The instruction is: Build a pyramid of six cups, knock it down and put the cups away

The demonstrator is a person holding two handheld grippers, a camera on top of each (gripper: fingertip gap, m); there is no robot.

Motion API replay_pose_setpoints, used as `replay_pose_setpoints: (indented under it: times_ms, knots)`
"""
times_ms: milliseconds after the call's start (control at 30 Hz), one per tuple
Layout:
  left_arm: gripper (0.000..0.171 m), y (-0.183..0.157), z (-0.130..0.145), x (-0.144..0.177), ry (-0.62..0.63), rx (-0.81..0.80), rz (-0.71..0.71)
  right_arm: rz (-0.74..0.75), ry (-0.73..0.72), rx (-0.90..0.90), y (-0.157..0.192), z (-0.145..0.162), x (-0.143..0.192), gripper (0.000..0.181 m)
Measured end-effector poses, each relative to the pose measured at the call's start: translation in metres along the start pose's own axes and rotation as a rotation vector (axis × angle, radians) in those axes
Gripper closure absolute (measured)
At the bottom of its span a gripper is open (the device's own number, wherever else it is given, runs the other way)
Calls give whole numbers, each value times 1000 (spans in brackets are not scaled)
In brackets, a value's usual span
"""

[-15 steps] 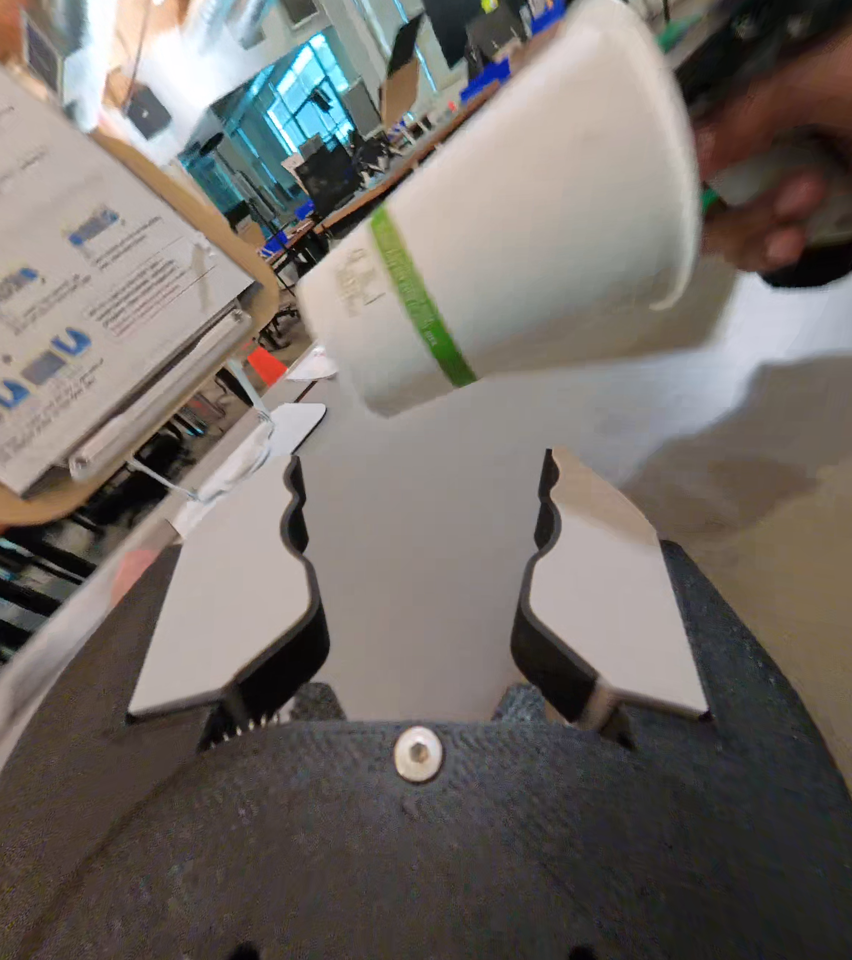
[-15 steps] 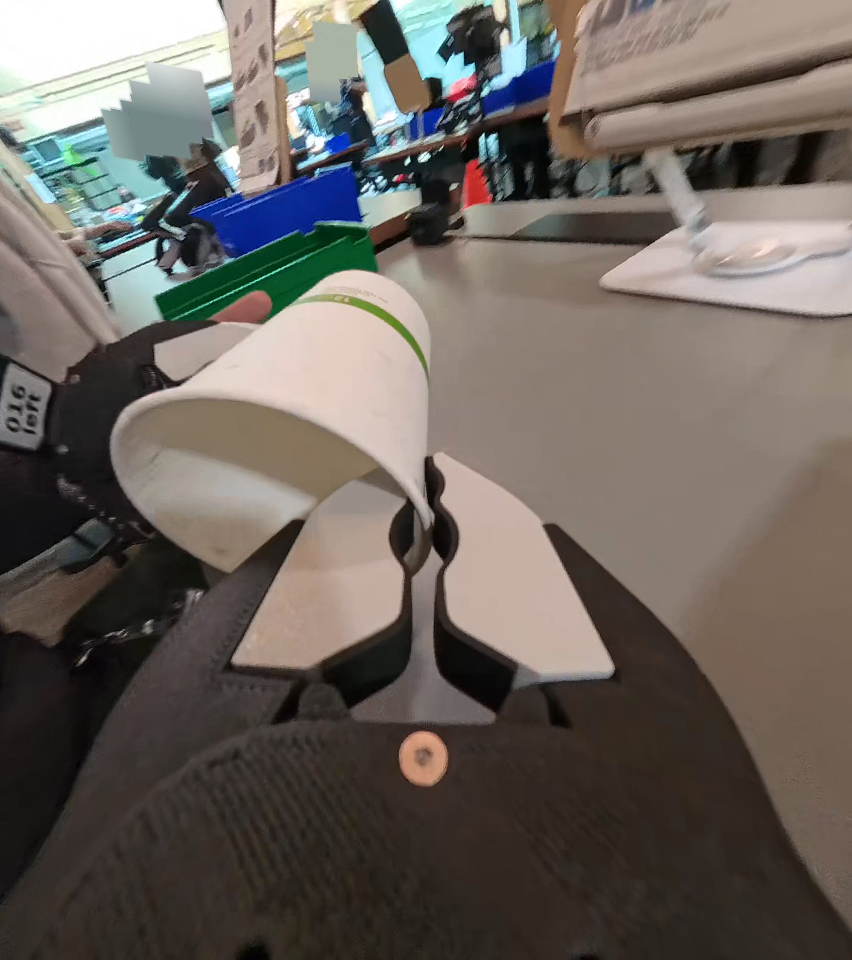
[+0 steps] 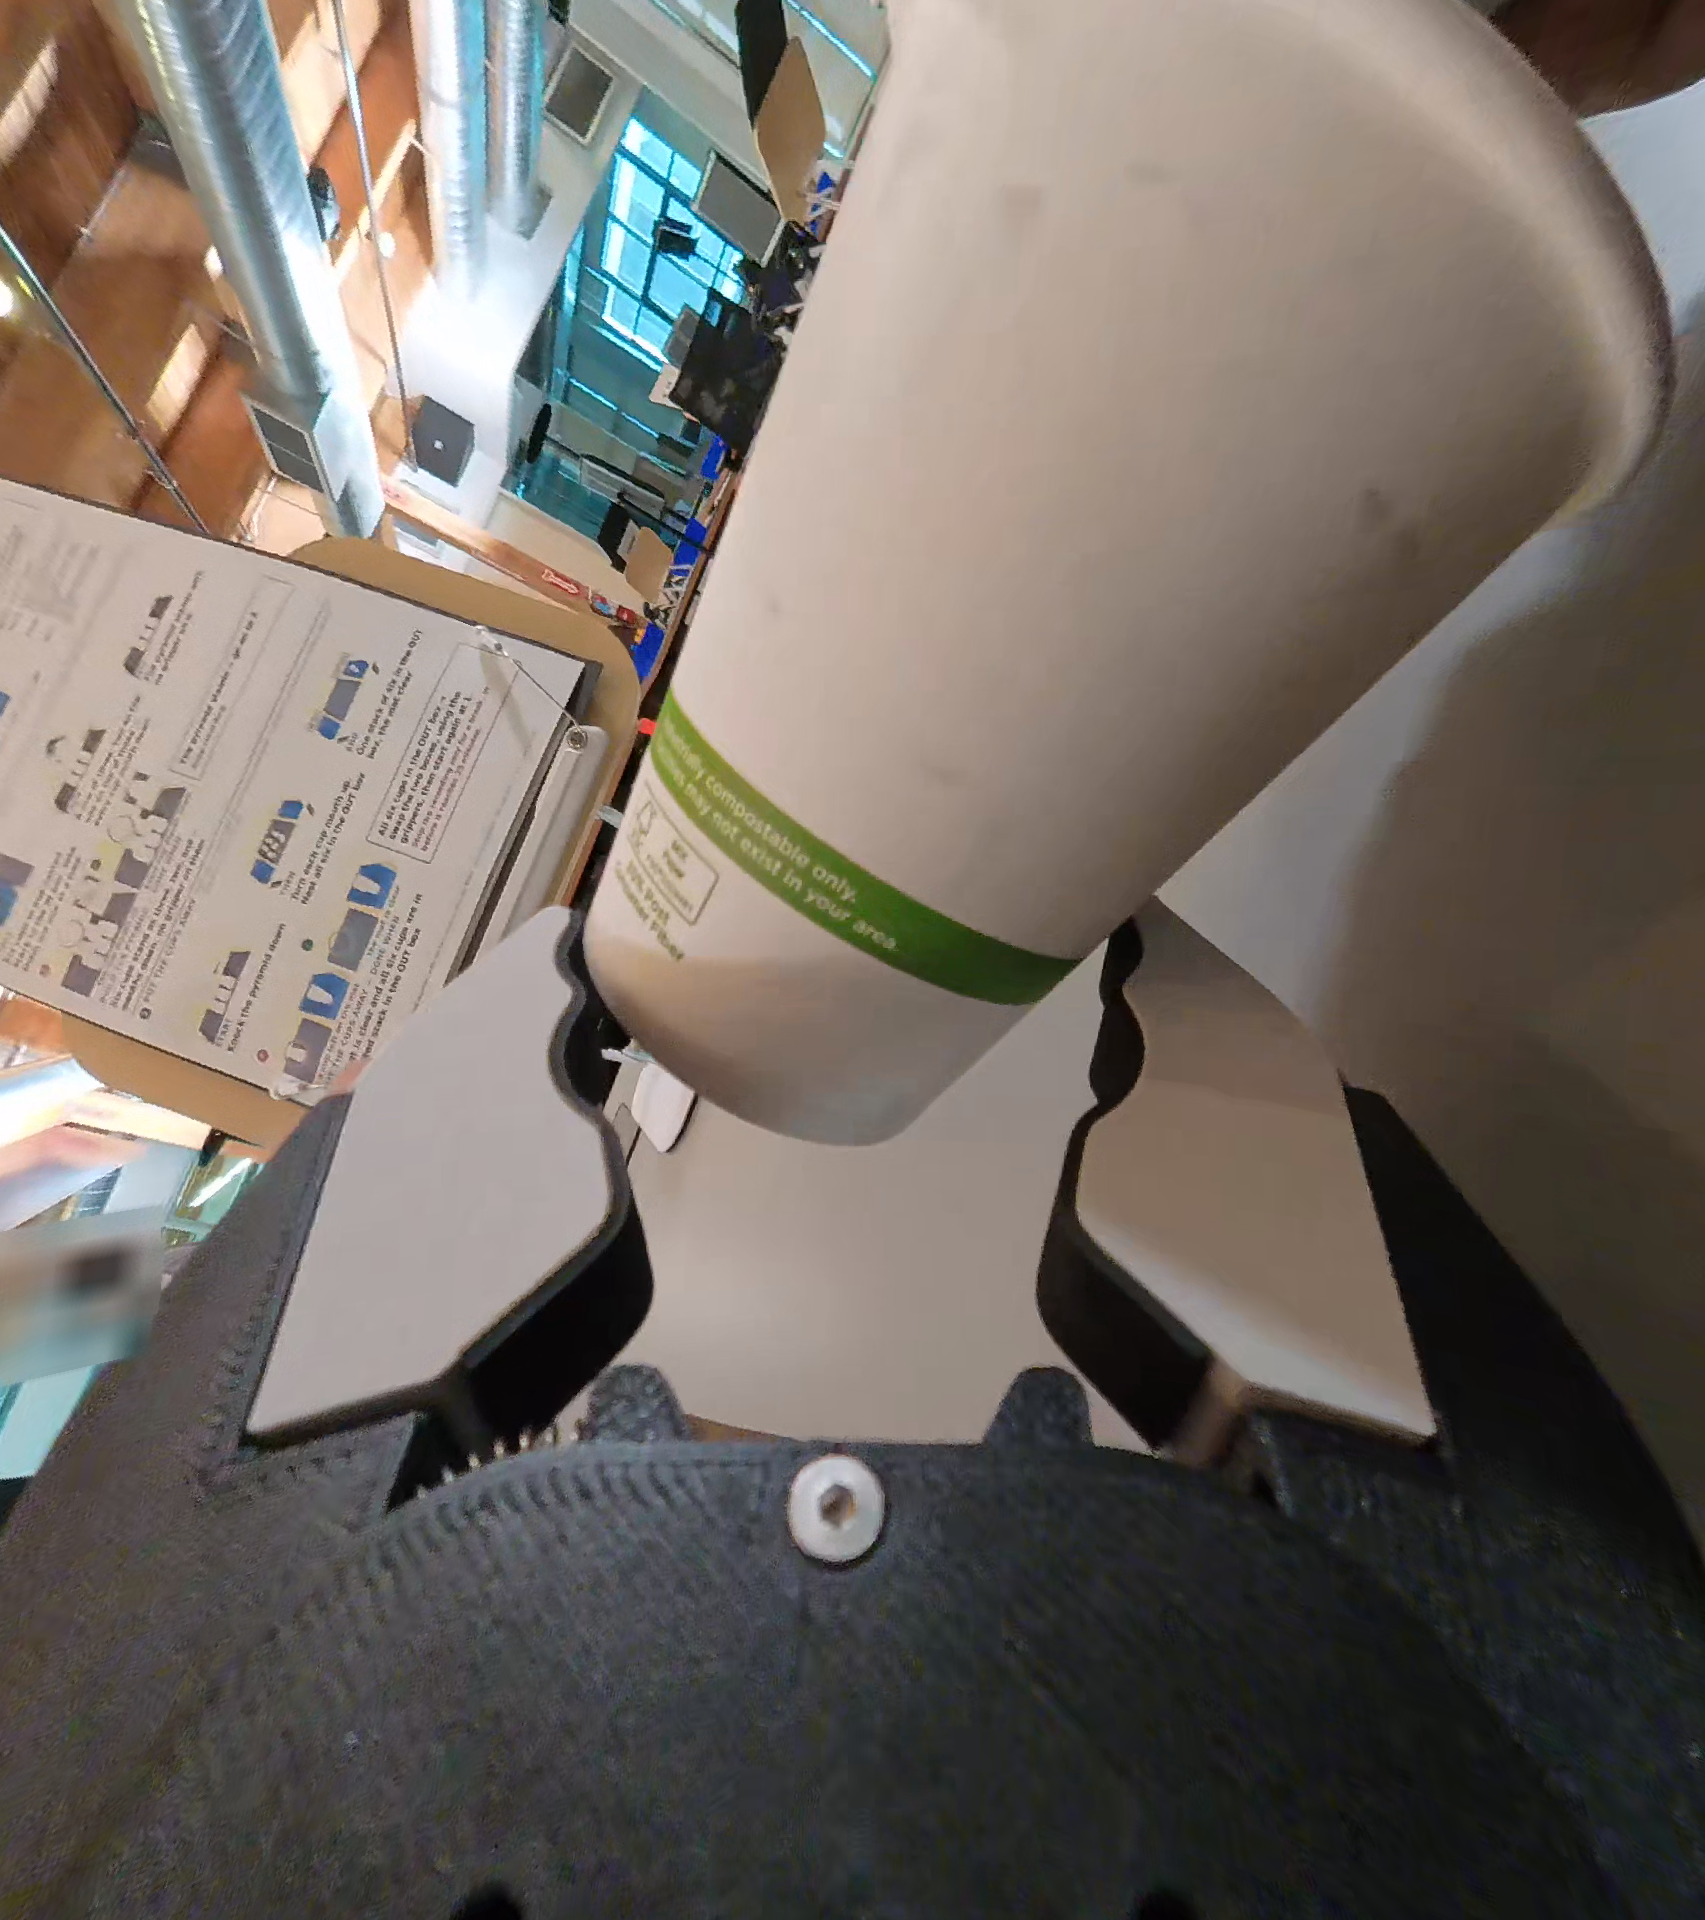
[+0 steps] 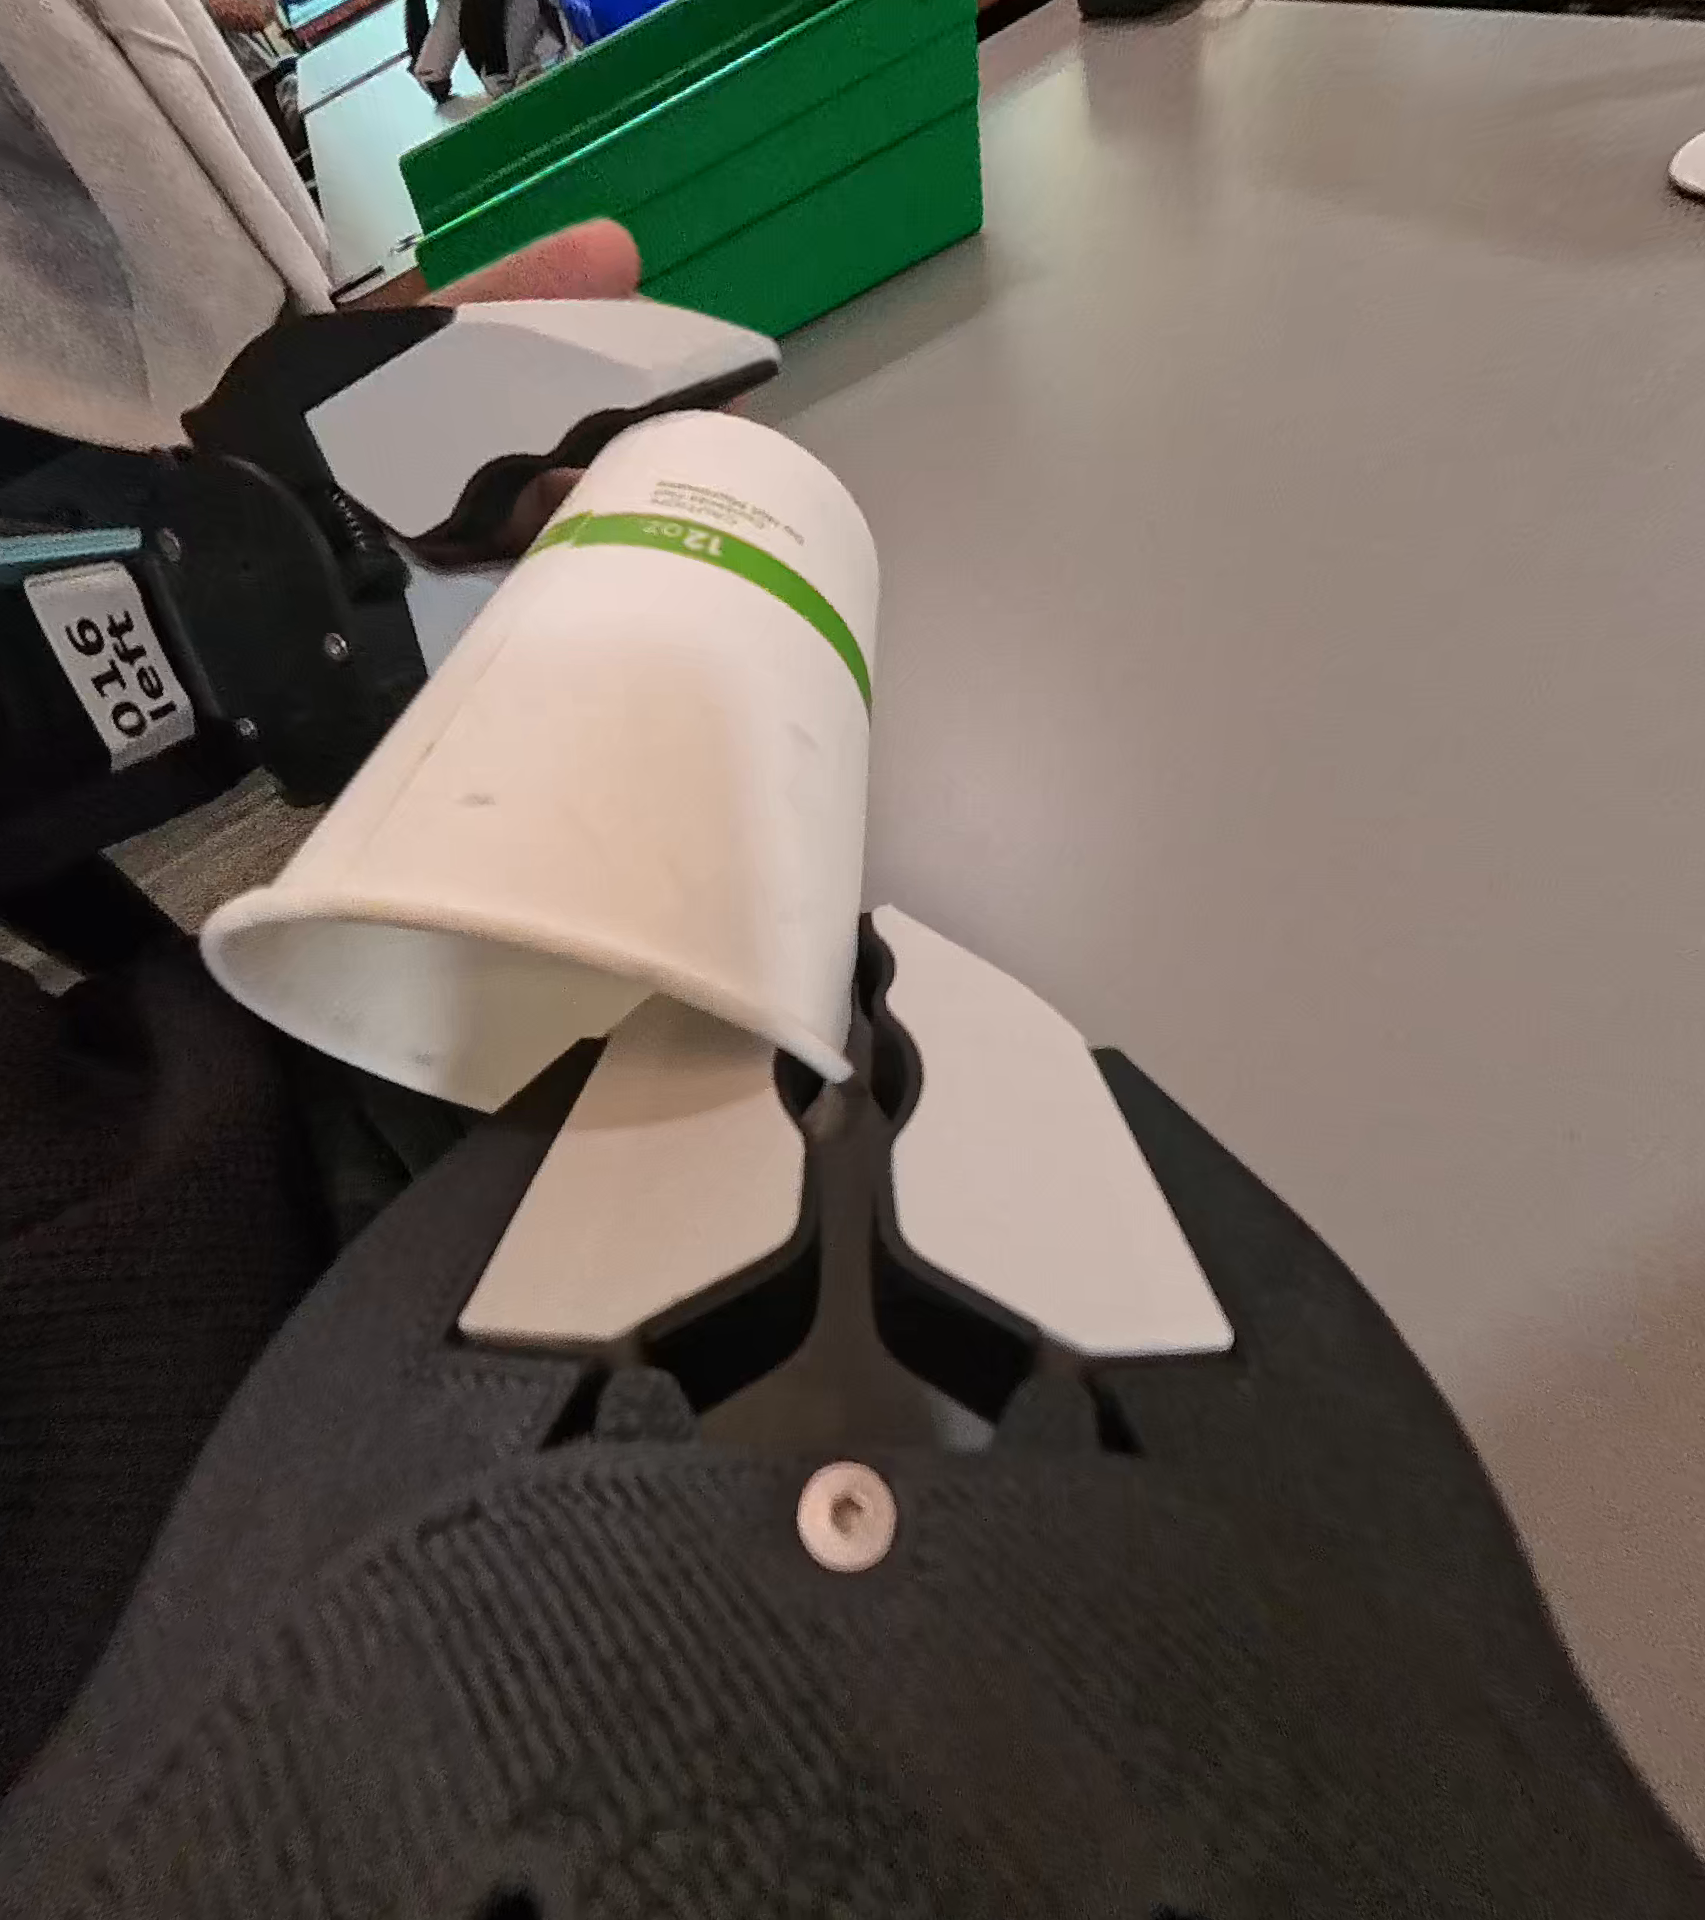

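Grey tabletop runs under both grippers, with an open workshop blurred behind. At centre is a white paper cup with a green band near its base, held clear of the table and lying tilted, mouth toward the right wrist camera. Right gripper: fingers nearly closed, pinching the cup's rim wall, one finger inside the mouth and one outside. Left gripper: fingers spread wide and gripping nothing; the cup's closed base sits between the fingertips. Whether either fingertip touches the cup wall cannot be told. Seen from the right wrist, the left gripper's upper finger lies just beside the base end. Beyond stand a green bin and an instruction sheet on a stand.
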State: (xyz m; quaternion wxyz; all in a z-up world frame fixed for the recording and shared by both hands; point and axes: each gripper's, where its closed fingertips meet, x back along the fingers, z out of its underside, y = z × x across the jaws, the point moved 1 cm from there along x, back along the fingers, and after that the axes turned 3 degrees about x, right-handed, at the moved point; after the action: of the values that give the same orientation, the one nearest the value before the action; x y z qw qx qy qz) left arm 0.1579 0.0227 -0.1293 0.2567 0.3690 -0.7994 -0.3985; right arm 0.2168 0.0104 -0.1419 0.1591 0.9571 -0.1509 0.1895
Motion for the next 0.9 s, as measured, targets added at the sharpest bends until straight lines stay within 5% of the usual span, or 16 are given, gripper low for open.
replay_pose_setpoints:
  times_ms: [167,367,633,900]
  knots:
    - [78,6,-3,1,-15,144,33,-88,-155,5,11,-19,7,169]
    - [79,12,-9,2,-42,376,80,-54,-444,112,22,-55,22,85]
    - [79,26,-9,2,-75,709,106,94,-658,271,25,-81,51,77]
    - [80,37,4,0,-56,857,78,156,-865,303,32,-103,85,80]
